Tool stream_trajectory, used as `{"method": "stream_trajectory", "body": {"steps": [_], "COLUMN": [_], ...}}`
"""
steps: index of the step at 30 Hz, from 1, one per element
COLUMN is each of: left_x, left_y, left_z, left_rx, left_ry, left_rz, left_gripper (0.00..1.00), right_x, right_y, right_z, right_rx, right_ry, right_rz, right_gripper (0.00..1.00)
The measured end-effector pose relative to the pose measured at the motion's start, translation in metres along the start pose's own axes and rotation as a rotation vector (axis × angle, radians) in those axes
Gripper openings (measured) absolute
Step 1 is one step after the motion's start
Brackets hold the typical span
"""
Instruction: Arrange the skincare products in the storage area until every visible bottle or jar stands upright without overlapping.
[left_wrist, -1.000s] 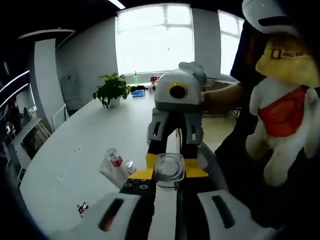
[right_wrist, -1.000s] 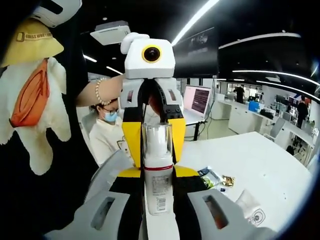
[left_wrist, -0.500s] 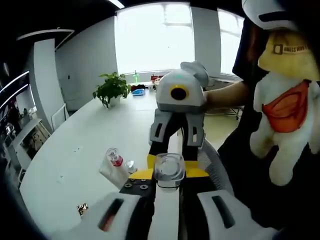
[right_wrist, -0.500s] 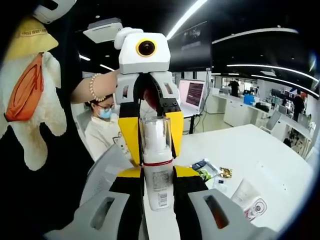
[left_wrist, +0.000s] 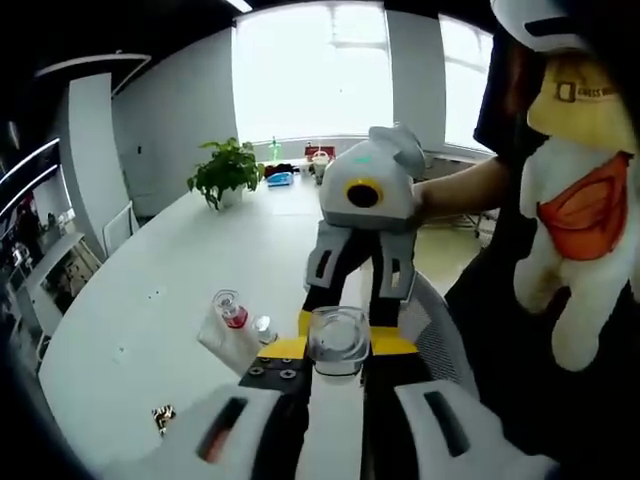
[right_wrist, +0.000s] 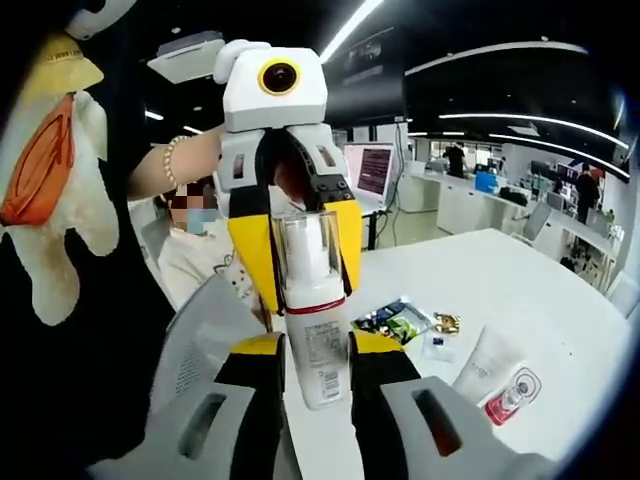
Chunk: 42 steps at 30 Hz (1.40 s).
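A white clear-capped bottle (right_wrist: 312, 315) is held aloft; a tube (right_wrist: 493, 372) lies flat on the table.

Light source, left gripper view: daylight poured through the large window (left_wrist: 312, 72), which was blown out to near white.
Light source, right gripper view: long ceiling strip lights (right_wrist: 350, 20) glowed against a dark ceiling.
Brightness: the white table (left_wrist: 150, 300) was bright and evenly lit; the upper room in the right gripper view was dim.
Shadows: soft and faint on the table.
Distortion: strong fisheye bending toward the edges, straight lines curved.
Focus: centres fairly sharp, edges soft, distant desks (right_wrist: 480, 200) hazy.
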<state>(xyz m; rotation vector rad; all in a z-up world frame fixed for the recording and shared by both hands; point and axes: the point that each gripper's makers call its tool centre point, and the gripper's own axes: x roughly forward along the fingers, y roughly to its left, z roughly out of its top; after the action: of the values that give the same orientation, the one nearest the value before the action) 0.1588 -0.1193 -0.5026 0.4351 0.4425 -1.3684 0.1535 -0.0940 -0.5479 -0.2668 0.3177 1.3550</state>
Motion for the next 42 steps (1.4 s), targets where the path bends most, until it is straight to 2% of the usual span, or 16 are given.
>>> {"method": "stream_trajectory", "body": {"steps": [7, 13, 19, 27, 34, 42], "left_x": [0.007, 0.018, 0.029, 0.039, 0.051, 0.066], "left_y": [0.003, 0.005, 0.003, 0.006, 0.012, 0.024], "left_z": [-0.007, -0.013, -0.013, -0.023, -0.042, -0.061], "left_rx": [0.013, 0.021, 0.019, 0.036, 0.032, 0.01], "left_ry": [0.022, 0.044, 0.039, 0.066, 0.098, 0.12], "left_rz": [-0.013, -0.015, -0.006, 0.013, 0.025, 0.059], "left_gripper": [0.25, 0.25, 0.25, 0.25, 0.25, 0.25], "right_x": [-0.002, -0.008, -0.013, -0.016, -0.022, -0.031], "right_y": [-0.004, -0.01, -0.011, -0.013, -0.013, -0.016], "right_z": [-0.007, -0.016, -0.029, -0.043, -0.06, -0.079], "right_rx": [0.033, 0.063, 0.084, 0.12, 0.124, 0.163], "right_ry": [-0.003, -0.002, 0.015, 0.026, 0.063, 0.065], "right_rz": [-0.028, -0.089, -0.135, -0.212, -0.266, -0.337], "right_gripper": [0.31, 0.4, 0.5, 0.61, 0.65, 0.68]}}
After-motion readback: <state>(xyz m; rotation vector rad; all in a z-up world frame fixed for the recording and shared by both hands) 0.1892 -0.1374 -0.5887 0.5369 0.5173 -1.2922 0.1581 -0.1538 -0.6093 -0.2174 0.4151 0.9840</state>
